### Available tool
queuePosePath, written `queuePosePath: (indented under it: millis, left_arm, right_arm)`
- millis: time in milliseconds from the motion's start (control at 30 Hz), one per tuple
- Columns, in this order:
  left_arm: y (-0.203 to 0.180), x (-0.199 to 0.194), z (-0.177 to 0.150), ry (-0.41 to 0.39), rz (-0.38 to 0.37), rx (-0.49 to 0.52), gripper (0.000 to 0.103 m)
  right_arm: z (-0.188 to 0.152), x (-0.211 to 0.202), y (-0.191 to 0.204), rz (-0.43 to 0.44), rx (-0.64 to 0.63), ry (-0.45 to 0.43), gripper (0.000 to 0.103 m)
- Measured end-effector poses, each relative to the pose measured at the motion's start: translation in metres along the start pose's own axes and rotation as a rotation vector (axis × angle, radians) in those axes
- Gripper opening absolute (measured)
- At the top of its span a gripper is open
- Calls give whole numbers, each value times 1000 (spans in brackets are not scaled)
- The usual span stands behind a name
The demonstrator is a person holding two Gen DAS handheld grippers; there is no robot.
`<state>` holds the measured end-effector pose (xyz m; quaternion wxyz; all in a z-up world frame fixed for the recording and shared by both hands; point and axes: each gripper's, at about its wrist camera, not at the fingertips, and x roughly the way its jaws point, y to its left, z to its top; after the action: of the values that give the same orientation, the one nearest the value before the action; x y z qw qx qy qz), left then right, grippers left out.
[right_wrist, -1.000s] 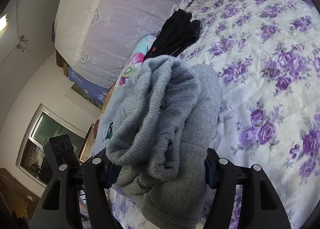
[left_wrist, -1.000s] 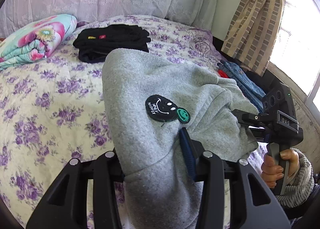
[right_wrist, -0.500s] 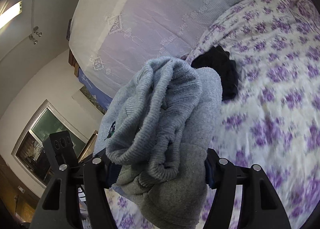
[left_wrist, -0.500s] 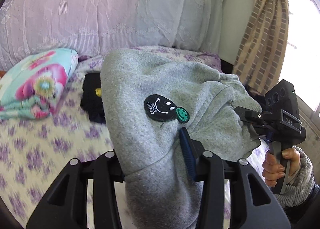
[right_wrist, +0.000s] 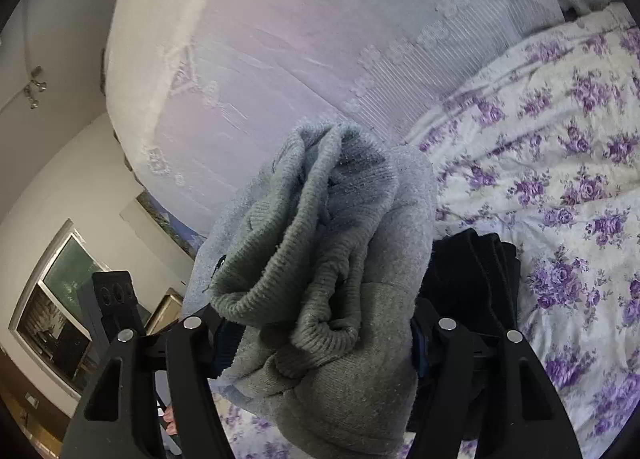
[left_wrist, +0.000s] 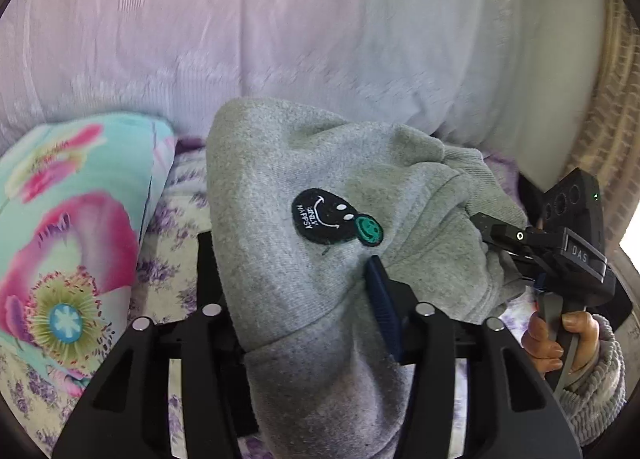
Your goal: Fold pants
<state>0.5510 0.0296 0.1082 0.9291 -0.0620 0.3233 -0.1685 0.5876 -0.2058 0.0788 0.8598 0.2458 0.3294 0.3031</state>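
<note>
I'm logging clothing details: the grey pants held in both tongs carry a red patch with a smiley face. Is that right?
Not quite. The patch on the grey pants is black, with a white smile and a small green face beside it, as the left wrist view shows. Both the left tongs and the right tongs do hold the pants.

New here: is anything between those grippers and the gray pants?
Nothing visible: the gray pants fill the jaws of the left gripper and right gripper. The left jaws have just been opening, pants between them.

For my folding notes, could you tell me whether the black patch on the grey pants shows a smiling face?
Yes, the left wrist view shows the black patch on the grey pants bearing a white smile with two eyes.
</note>
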Motion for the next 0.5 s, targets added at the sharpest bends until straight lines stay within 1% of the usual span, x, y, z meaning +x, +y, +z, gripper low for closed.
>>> queuePosePath:
  millis: [67,100,133,167,200,267,367,400,433,467,500]
  left_arm:
    - [17,48,-14,107,40,-22,57]
    - [24,70,-25,163,63,-29,60]
    - [30,80,-37,139,72,-42,72]
    - [33,77,-42,89,90,-54,86]
    - [34,74,-43,73,108,-55,89]
    - [30,65,-41,60,128,-49,89]
    - [10,40,-38,2,231,10,89]
    - [3,28,-39,-27,247,28,90]
    - [-7,11,-42,-68,269,41,95]
    - [-17,-3,-45,-99,291,44,98]
    - [-22,-14,-51,-118,308,41,98]
  right_arm:
    - [-12,35,-33,-98,60,71,72]
    - [-21,45,-45,-111,50,61,74]
    - [-26,45,-46,-103,5,26,74]
    - [-28,42,-44,-98,-13,12,74]
    - [-28,40,-41,-95,-5,12,75]
    - [-26,33,-31,-115,-26,8,77]
    - [-24,8,-13,-120,-18,-57,78]
    - [-27,-5,-7,-132,-12,-99,78]
    - [-32,-18,1,-151,-23,-147,79]
    - [-40,-35,13,-180,-58,-198,83]
    - [-53,-51,28,-225,-113,-249,89]
